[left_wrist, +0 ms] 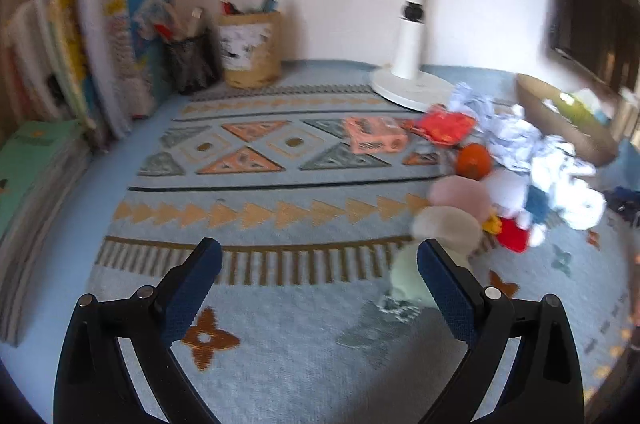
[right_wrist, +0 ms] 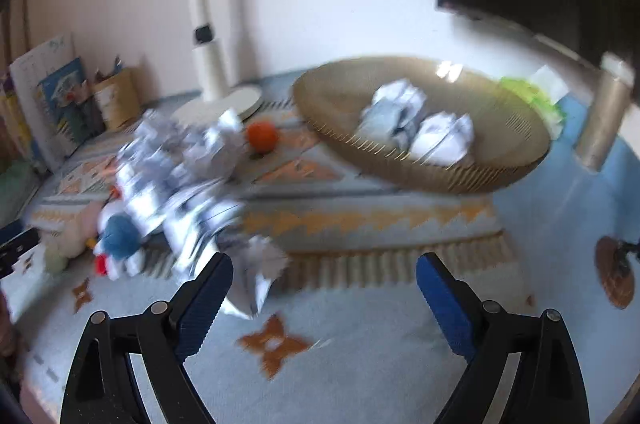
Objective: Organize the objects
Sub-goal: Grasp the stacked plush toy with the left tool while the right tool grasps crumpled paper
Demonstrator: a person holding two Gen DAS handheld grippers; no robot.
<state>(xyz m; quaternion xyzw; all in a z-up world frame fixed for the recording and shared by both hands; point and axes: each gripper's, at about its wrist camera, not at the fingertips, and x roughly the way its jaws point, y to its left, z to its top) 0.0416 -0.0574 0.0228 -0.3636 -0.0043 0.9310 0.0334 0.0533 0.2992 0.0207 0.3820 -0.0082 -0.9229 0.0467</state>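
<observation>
Left tool (left_wrist: 319,278) and right tool (right_wrist: 325,280) hover spread wide above the rug (left_wrist: 280,183), empty.

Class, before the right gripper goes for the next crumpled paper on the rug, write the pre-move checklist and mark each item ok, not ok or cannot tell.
1. Right gripper open and holding nothing: ok.
2. Left gripper open and holding nothing: ok.
3. Crumpled paper pile lies on the rug just ahead of the right gripper, to its left: ok.
4. Basket has room; only two paper balls inside: ok.
5. Which single ball is separable from the pile: cannot tell, the view is blurred.
6. Orange lies apart from the nearest paper: ok.
</observation>
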